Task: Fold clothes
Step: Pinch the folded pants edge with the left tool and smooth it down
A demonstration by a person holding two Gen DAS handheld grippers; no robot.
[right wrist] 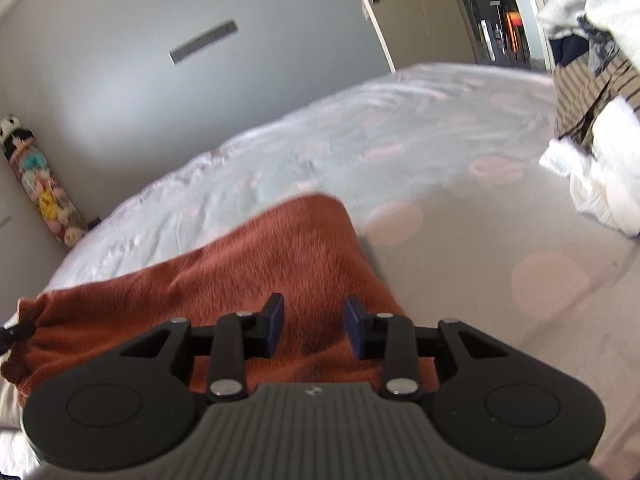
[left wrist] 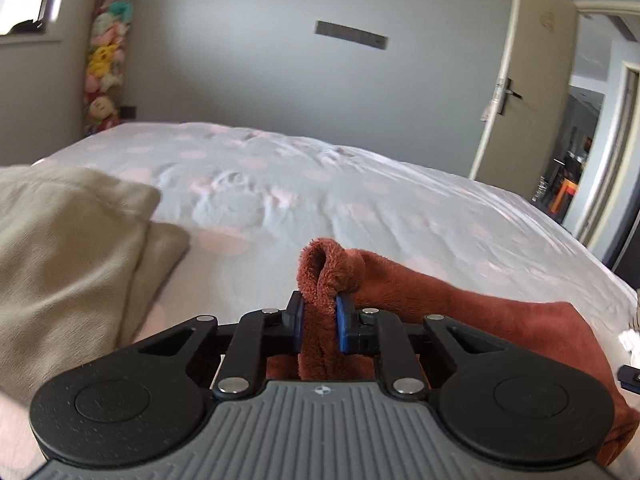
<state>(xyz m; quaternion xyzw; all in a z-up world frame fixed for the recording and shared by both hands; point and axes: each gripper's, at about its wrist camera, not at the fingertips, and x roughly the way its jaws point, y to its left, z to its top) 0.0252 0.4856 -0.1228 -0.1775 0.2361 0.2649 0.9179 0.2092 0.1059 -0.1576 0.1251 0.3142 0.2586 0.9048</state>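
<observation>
Left gripper (left wrist: pixel 319 322): pinched on a bunched fold of rust fleece garment (left wrist: pixel 460 304).
Right gripper (right wrist: pixel 314 326): parted above the fleece, holding nothing.
Fleece: lying on bed (left wrist: pixel 280 184).
Handling: soft, light, floppy; take the edges.

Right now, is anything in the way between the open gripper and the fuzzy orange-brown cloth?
Nothing visible. The right hand-held gripper hangs open just above the fuzzy rust-brown cloth lying on the spotted bed sheet, with only air between. The left hand-held gripper already pinches a bunched fold of that cloth.
</observation>
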